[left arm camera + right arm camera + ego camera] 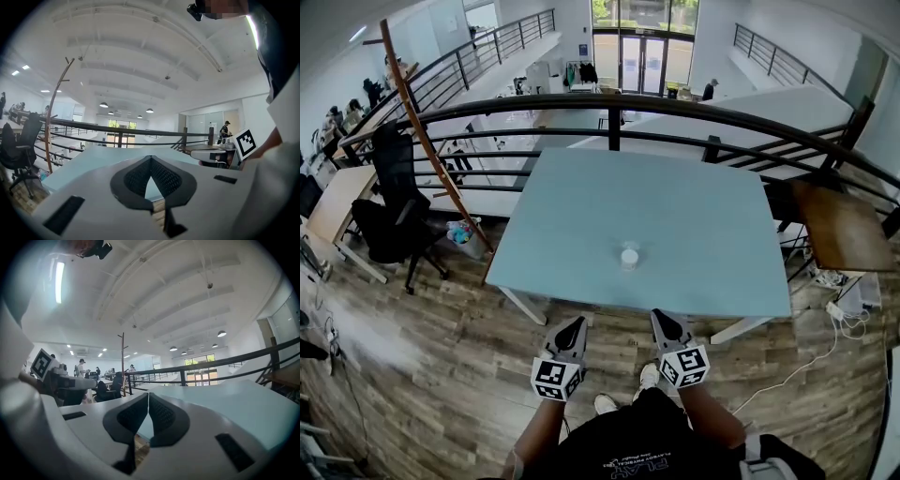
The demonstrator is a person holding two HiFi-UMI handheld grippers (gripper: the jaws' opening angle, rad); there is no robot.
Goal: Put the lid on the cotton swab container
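Observation:
In the head view a small white cotton swab container (629,255) stands on the pale blue table (581,216), near the middle of its front half. I cannot tell whether its lid is on. Both grippers are held low in front of the person, short of the table's near edge. My left gripper (575,325) is shut with nothing in it, and its jaws (150,161) meet at the tips. My right gripper (664,320) is also shut and empty, its jaws (148,397) touching. The container is not visible in either gripper view.
A black metal railing (675,108) runs behind the table. A brown wooden desk (844,225) stands at the right, a black office chair (394,202) at the left. Cables and a power strip (848,309) lie on the wooden floor at the right.

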